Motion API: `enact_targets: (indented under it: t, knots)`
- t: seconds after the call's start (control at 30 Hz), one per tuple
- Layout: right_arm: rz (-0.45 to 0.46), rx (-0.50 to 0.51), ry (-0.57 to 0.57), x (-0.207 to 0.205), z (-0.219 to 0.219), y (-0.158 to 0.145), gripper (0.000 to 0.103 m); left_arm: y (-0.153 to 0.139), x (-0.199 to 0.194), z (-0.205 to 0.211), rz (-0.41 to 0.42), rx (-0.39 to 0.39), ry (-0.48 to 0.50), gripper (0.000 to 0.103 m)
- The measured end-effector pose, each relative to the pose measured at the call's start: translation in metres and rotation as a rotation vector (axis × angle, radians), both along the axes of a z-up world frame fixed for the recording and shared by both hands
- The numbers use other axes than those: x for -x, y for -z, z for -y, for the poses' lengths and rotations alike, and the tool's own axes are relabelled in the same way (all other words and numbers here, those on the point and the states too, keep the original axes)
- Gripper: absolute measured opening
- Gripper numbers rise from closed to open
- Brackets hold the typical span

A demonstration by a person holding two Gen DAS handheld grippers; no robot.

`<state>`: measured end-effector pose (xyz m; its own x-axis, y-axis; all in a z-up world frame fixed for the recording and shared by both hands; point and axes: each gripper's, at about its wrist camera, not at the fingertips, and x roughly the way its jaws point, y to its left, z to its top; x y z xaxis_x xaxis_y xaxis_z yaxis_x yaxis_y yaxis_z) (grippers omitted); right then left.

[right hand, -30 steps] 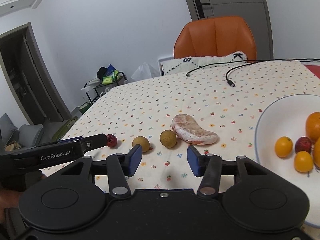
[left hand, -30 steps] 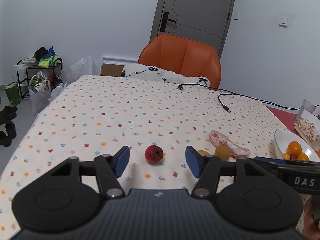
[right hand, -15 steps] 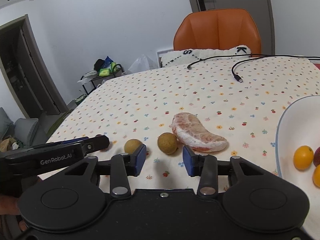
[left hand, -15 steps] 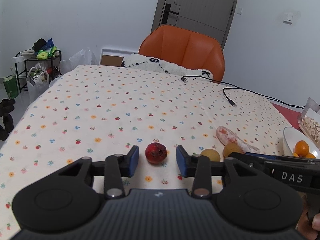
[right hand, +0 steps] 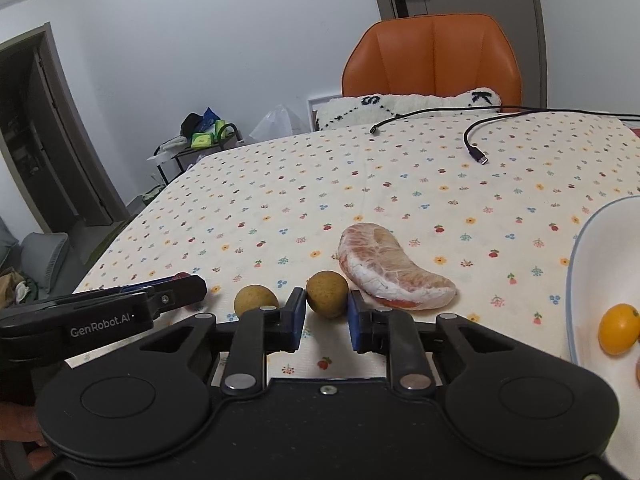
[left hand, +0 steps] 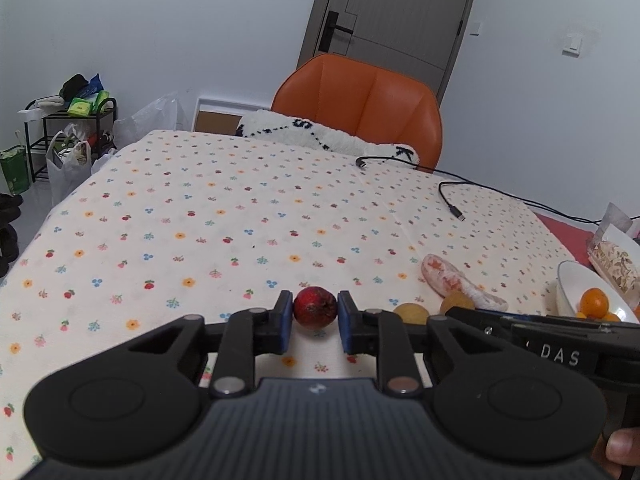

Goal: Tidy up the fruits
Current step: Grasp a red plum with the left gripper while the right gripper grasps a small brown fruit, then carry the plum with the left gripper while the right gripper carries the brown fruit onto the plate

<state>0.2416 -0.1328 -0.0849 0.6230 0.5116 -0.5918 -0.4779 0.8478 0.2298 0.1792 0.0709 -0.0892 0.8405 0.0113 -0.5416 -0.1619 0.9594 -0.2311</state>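
— Two fruits clamped at once, is that right?

— Near enough. My left gripper (left hand: 313, 322) has its blue pads (left hand: 285, 322) pressed on either side of the red fruit (left hand: 314, 311), which sits on the flowered tablecloth (left hand: 224, 216). My right gripper (right hand: 327, 318) brackets one brown fruit (right hand: 327, 294); the pads look to be touching it, so I judge that grip is made too.

— Why both low and level?

— The fruits are small and round, so I pinch across the middle, close to the cloth, to stop them rolling.

— Room to move?

— The white bowl (right hand: 580, 264) with oranges lies to my right. The peeled citrus piece (right hand: 394, 270) lies just beside the right fruit, and a second brown fruit (right hand: 256, 300) sits between the grippers. I'd lift straight up first.
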Motion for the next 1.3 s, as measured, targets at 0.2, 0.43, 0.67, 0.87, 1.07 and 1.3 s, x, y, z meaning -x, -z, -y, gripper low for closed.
enact_targets:
  t: [0.2,0.43,0.67,0.87,1.07,1.3]
  knots:
    - [0.015,-0.013,0.002,0.011,0.009,-0.004,0.021,-0.008,0.007,0.01,0.015,-0.007,0.012,0.022]
    - [0.04,-0.042,0.025,0.025,0.03,-0.016,0.021,-0.018,0.017,0.028,0.032,-0.014,0.031,0.022]
    - [0.069,-0.072,0.048,0.04,0.051,-0.027,0.021,-0.029,0.026,0.053,0.062,-0.028,0.07,0.022]
    - [0.09,-0.084,0.07,0.049,0.069,-0.032,0.021,-0.035,0.031,0.07,0.08,-0.034,0.099,0.022]
    - [0.103,-0.092,0.1,0.057,0.087,-0.036,0.021,-0.041,0.034,0.086,0.097,-0.036,0.125,0.022]
    - [0.118,-0.098,0.13,0.064,0.105,-0.039,0.021,-0.047,0.037,0.104,0.115,-0.039,0.156,0.022]
